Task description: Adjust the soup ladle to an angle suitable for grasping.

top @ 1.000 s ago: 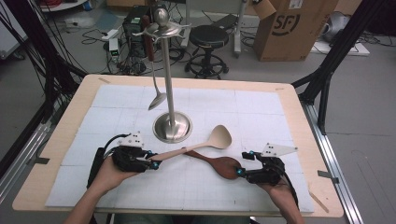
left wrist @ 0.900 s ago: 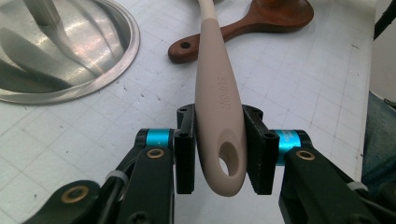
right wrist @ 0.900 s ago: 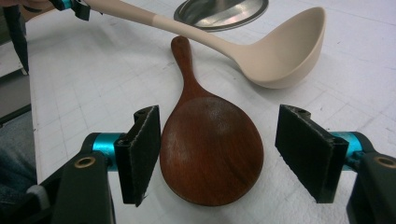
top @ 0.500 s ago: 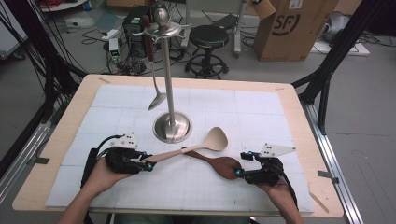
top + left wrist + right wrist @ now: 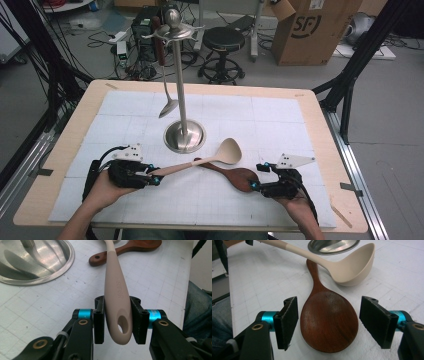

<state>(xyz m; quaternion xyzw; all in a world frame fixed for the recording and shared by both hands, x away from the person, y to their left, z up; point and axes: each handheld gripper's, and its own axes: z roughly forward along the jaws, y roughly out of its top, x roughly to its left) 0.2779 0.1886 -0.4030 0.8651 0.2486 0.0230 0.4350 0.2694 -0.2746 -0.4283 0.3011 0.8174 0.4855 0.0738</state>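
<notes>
A beige ladle point(image 5: 230, 150) lies across the white mat, its handle pointing left. My left gripper point(image 5: 152, 177) is shut on the handle's holed end point(image 5: 117, 290), one pad pressing each side. A dark wooden spoon point(image 5: 240, 177) lies flat on the mat, its handle passing under the ladle. My right gripper point(image 5: 256, 176) stands open around the spoon's bowl point(image 5: 329, 325), with a gap at each pad. The ladle's cup point(image 5: 354, 267) rests just beyond the spoon's bowl.
A metal utensil stand point(image 5: 185, 136) with a round base and tall pole rises mid-table, close behind the ladle. A metal spoon point(image 5: 168, 107) hangs from its top hooks. The mat point(image 5: 280, 120) has room at the right and far side. A stool and a cardboard box stand beyond the table.
My left hand has shifted a little to the left, drawing the ladle along with it. The right gripper and the wooden spoon have stayed where they were.
</notes>
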